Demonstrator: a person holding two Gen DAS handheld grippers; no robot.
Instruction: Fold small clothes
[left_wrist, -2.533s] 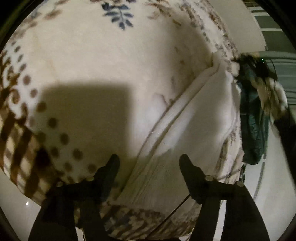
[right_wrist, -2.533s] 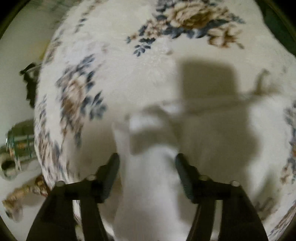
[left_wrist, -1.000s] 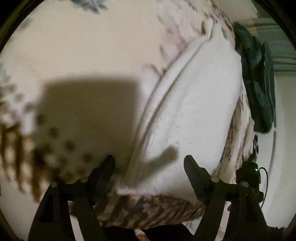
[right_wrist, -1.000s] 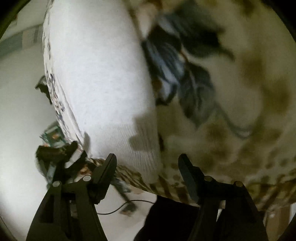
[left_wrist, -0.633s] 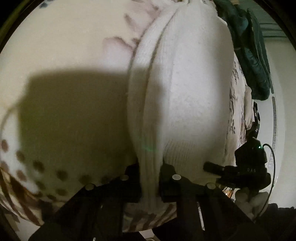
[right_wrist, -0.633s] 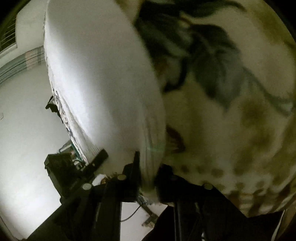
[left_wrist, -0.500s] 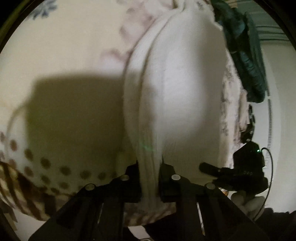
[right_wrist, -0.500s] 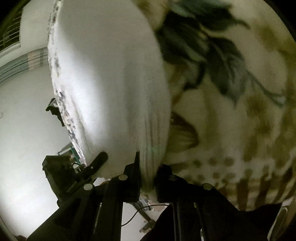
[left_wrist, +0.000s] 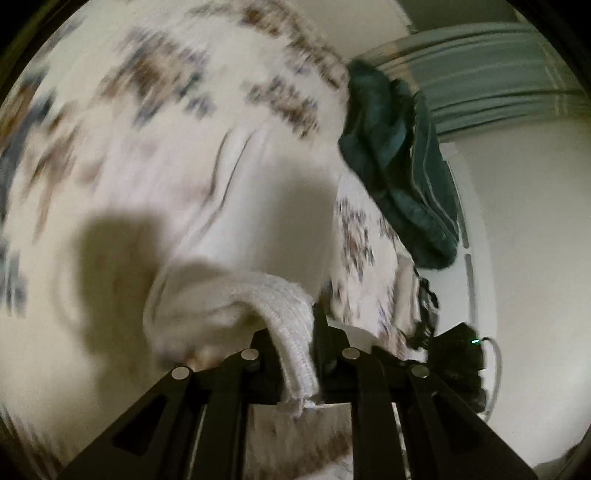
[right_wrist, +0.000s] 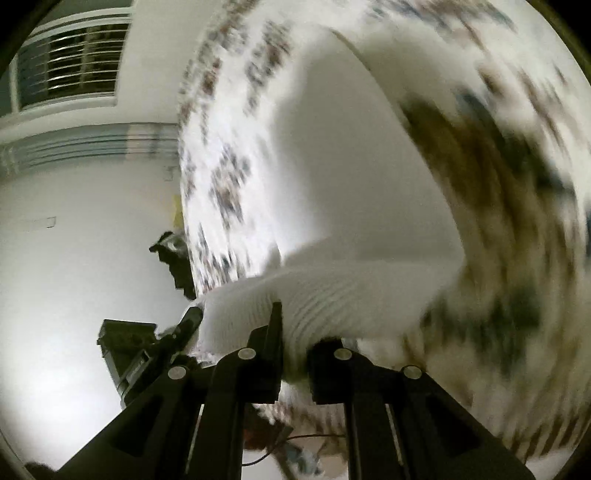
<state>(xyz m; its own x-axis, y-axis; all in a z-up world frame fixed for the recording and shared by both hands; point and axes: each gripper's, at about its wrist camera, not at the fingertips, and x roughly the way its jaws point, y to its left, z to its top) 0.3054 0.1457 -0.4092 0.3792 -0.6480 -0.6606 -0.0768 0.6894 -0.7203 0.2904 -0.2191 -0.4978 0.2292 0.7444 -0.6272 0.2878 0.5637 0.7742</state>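
A white knit garment (left_wrist: 258, 229) lies on a floral blanket (left_wrist: 155, 81). My left gripper (left_wrist: 295, 343) is shut on its ribbed hem (left_wrist: 291, 314), which is lifted and curls back over the cloth. My right gripper (right_wrist: 293, 332) is shut on the ribbed hem (right_wrist: 332, 291) at the garment's other corner, also raised; the white garment (right_wrist: 351, 166) stretches away from it. Both views are blurred by motion.
A dark green garment (left_wrist: 399, 155) lies at the blanket's far right edge. The other gripper's black body (left_wrist: 458, 354) shows at the right, and at the left in the right wrist view (right_wrist: 140, 350). White floor (right_wrist: 74, 240) surrounds the blanket (right_wrist: 498, 166).
Both grippers closed on the hem about half a second ago. Since then they have lifted it and carried it forward over the garment; the views have swung upward.
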